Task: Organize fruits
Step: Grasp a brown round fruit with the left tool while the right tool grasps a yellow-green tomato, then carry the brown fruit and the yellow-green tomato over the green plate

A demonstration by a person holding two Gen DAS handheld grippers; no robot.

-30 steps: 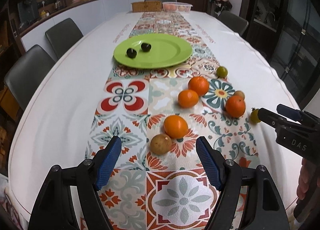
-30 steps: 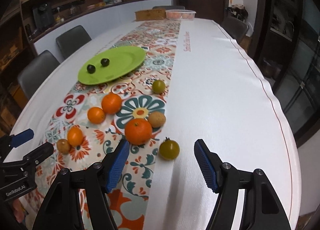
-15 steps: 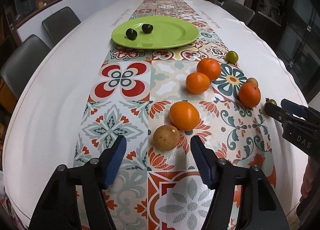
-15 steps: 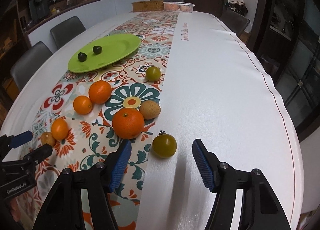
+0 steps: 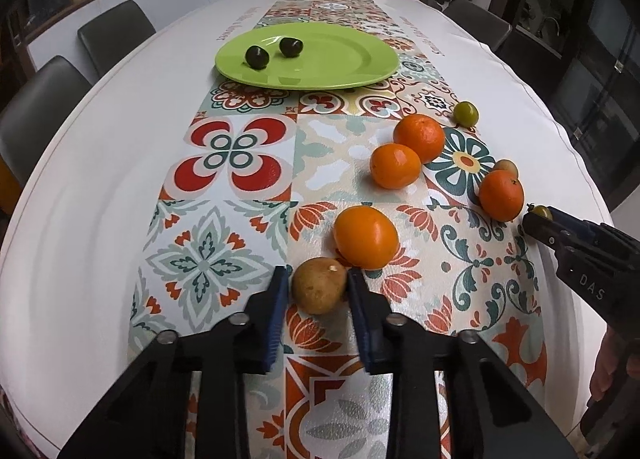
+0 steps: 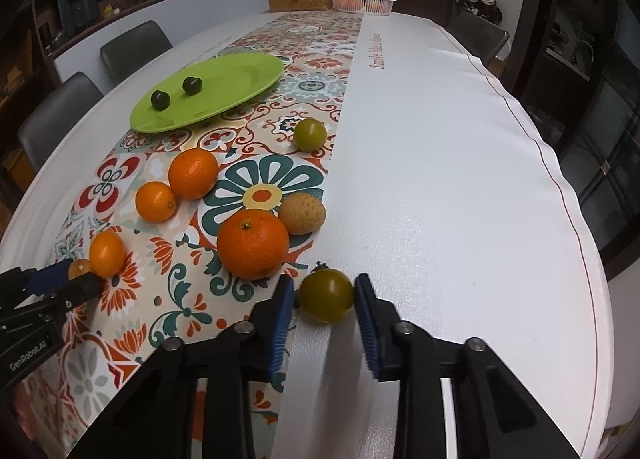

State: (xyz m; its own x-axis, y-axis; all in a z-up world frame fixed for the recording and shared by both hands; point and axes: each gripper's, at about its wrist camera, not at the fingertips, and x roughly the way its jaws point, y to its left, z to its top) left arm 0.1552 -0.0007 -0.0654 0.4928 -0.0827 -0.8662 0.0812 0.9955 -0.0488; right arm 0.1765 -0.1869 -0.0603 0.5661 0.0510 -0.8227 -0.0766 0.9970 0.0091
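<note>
Plate [image 5: 344, 59] lies up the desk, ahead-left of both my grippers: left gripper [image 5: 318, 291] clamped on brown fruit [image 5: 319, 285], right gripper [image 6: 325, 297] clamped on green tomato [image 6: 326, 296].

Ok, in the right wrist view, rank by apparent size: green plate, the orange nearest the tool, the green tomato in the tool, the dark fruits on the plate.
1. Green plate
2. Orange
3. Green tomato
4. Dark fruits, the two alike; farther off, so true size unsure.

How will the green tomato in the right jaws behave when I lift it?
The green tomato looks round and glossy, so it may slip or roll if the squeeze is off-centre. It seems small and probably light. Its skin looks thin, so hard clamping by the right gripper could bruise it.
</note>
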